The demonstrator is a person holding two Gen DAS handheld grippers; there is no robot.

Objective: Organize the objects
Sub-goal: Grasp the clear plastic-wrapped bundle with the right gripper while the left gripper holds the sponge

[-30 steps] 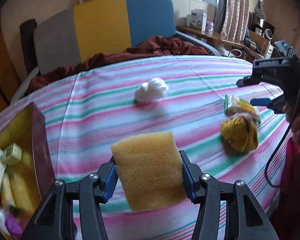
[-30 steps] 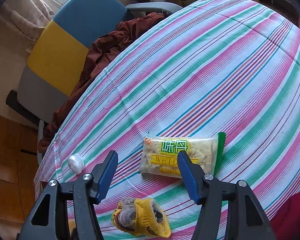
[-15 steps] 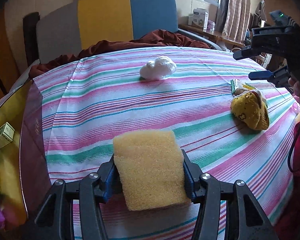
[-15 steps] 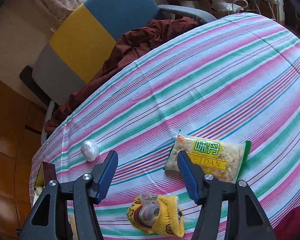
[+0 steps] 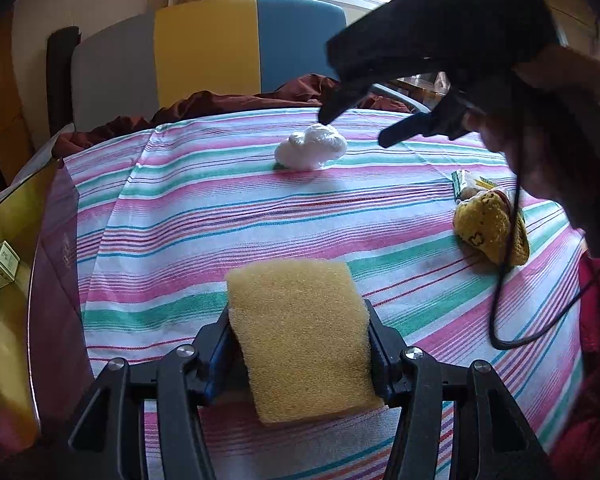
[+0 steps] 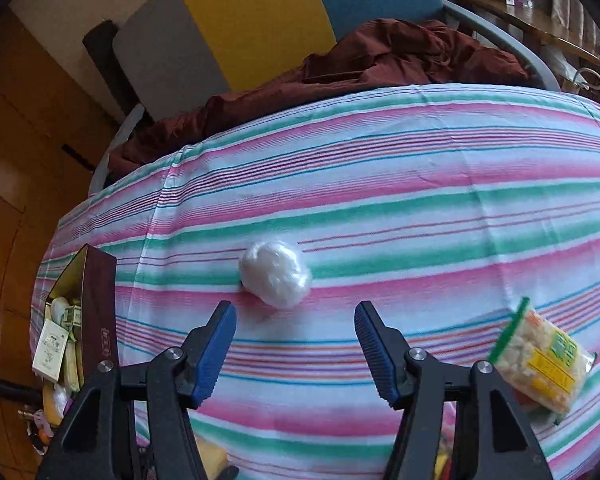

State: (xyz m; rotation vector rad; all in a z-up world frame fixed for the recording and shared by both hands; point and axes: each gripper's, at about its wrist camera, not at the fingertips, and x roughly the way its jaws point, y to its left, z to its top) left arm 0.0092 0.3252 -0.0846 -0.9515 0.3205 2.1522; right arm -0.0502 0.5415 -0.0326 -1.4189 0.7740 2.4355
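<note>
My left gripper (image 5: 298, 344) is shut on a yellow sponge (image 5: 300, 332) and holds it just above the striped tablecloth (image 5: 204, 216). My right gripper (image 6: 296, 320) is open and empty, above the cloth just short of a white crumpled plastic ball (image 6: 276, 273). The right gripper also shows in the left wrist view (image 5: 356, 130), hovering beside the ball (image 5: 311, 153). A snack packet (image 6: 544, 364) lies at the right. A yellow knitted item (image 5: 490, 232) lies beside the packet's end (image 5: 466, 182).
A dark red box (image 6: 96, 320) with a gold inside holds several small items at the table's left edge; it also shows in the left wrist view (image 5: 56, 264). A chair (image 6: 260, 20) with a maroon cloth (image 6: 380, 68) stands behind the table. A black cable (image 5: 504, 280) hangs at the right.
My right gripper has swung left from the snack packet and yellow item to the white ball. My left gripper still holds the sponge and has shifted slightly.
</note>
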